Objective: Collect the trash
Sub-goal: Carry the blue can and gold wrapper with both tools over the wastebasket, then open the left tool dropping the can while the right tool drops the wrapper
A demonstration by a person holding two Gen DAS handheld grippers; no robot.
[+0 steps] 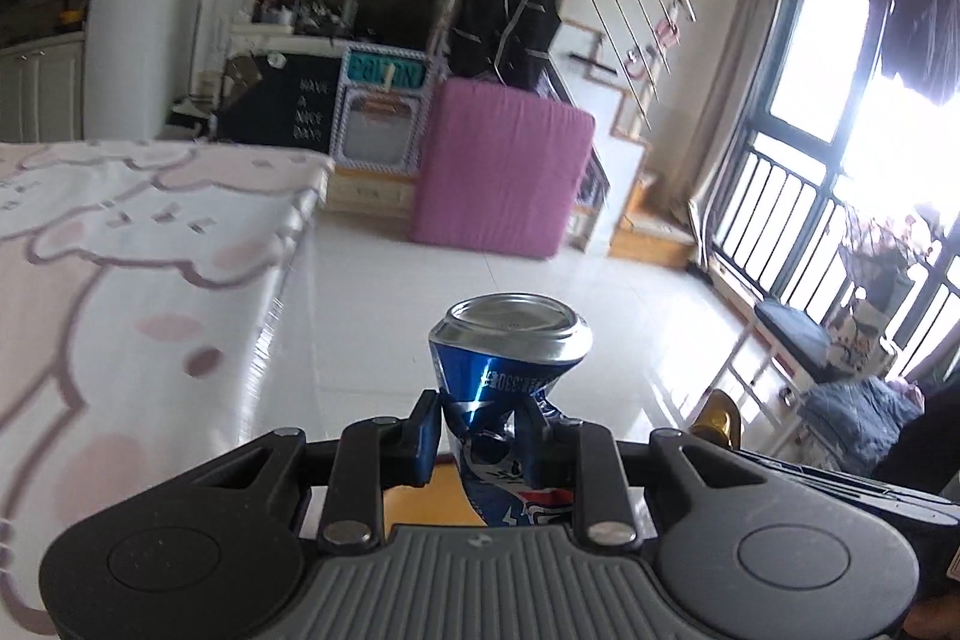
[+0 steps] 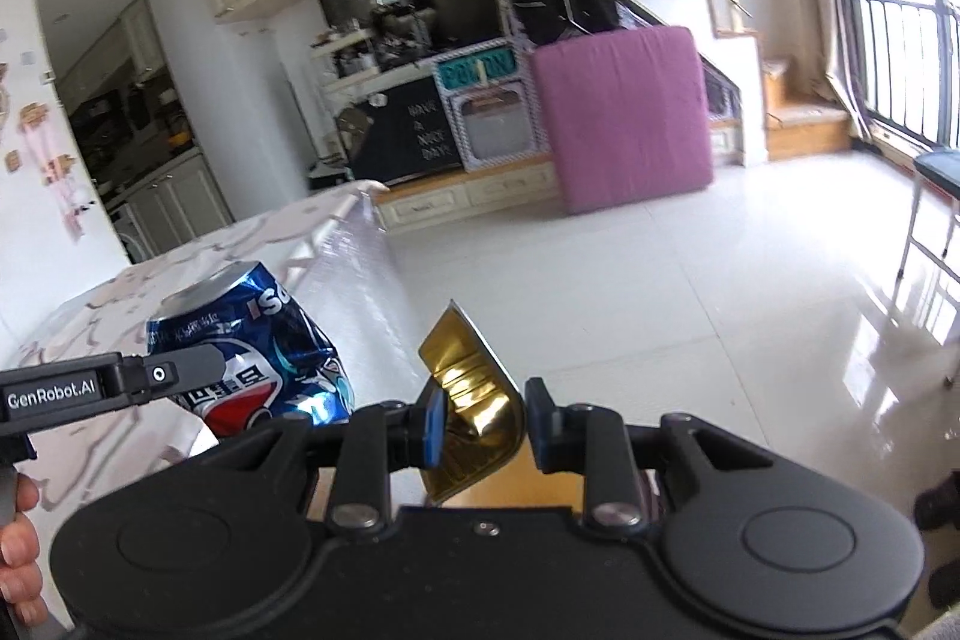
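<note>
Can (image 1: 510,370): crushed blue cola can, held upright in the air beside the cloth-covered surface (image 1: 120,244), over the tiled floor (image 1: 540,292).
Left claw (image 1: 480,430): clamped on the can at its crumpled waist.
Can handling: probably empty and very light; thin metal, already buckled, likely to give further under pressure; glossy skin may slip, though the creases offer purchase. Waist hold looks sound; rim end stiffer if regripping.
Gold piece (image 2: 474,400): shiny, curled gold foil or card, standing up between the right claw's pads, above an orange patch below.
Right claw (image 2: 485,421): left pad touching the gold piece; right pad seemingly just clear; firmly shut or not, cannot tell.
Gold piece handling: featherweight, springy, slick, easily creased; best pinched across the flat lower fold.
Hidden: can's lower end and gold piece's base behind the claw bodies; no bin in view; orange thing below unidentifiable.
</note>
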